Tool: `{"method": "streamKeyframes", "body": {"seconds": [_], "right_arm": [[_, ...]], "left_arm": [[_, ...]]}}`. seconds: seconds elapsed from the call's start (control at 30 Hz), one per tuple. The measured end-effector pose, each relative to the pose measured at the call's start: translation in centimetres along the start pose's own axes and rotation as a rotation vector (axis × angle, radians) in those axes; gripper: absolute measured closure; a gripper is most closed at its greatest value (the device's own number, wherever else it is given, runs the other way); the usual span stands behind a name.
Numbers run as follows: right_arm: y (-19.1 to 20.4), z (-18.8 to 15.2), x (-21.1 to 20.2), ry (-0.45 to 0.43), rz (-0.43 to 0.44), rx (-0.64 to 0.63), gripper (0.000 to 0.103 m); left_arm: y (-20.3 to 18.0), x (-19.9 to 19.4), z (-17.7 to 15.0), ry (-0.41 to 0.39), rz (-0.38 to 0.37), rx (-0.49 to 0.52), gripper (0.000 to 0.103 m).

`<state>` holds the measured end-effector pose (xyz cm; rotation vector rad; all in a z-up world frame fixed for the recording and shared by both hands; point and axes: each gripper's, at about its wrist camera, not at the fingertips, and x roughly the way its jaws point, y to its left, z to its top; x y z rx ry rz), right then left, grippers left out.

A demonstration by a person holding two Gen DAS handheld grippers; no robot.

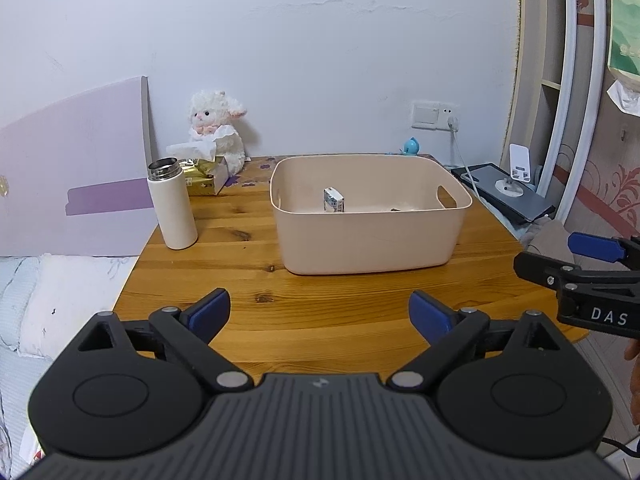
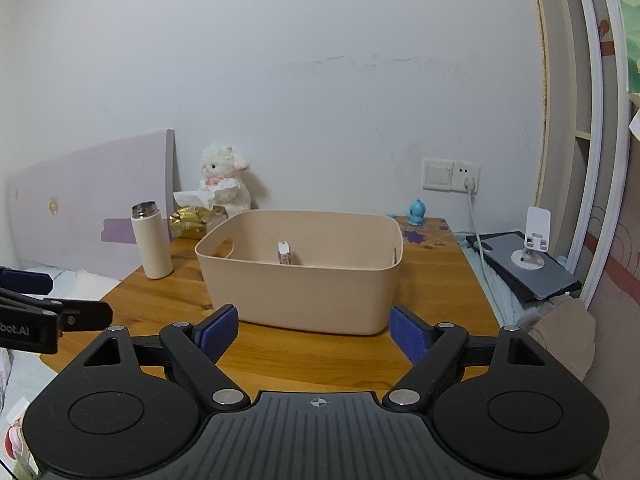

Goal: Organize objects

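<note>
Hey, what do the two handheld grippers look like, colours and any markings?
Both the left gripper and right gripper are matte black with silver rivets, round side discs, ribbed grey bodies and blue finger pads. White lettering shows on their sides, cut off by the frame edges.

Black left hand-held gripper (image 1: 319, 310) and right hand-held gripper (image 2: 314, 330), blue pads, silver screws, white lettering.

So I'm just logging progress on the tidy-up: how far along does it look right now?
Partly done. A small carton already stands inside the beige bin, with another small item barely visible near the bin's right wall. Nothing is in hand: the left gripper and the right gripper are both open and empty. The white bottle and the gold tissue pack still sit on the table.
</note>
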<state>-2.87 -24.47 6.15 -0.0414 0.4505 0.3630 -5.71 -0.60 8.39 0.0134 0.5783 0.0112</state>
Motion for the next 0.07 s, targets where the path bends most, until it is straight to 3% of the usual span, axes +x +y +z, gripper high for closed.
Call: {"method": "streamKeyframes", "body": {"seconds": [0.07], "right_arm": [[0.04,-0.11,0.57,0.013,0.002,0.0,0.018]], "left_arm": [[0.25,0.36,0.08,0.007,-0.001,-0.01,0.006]]}}
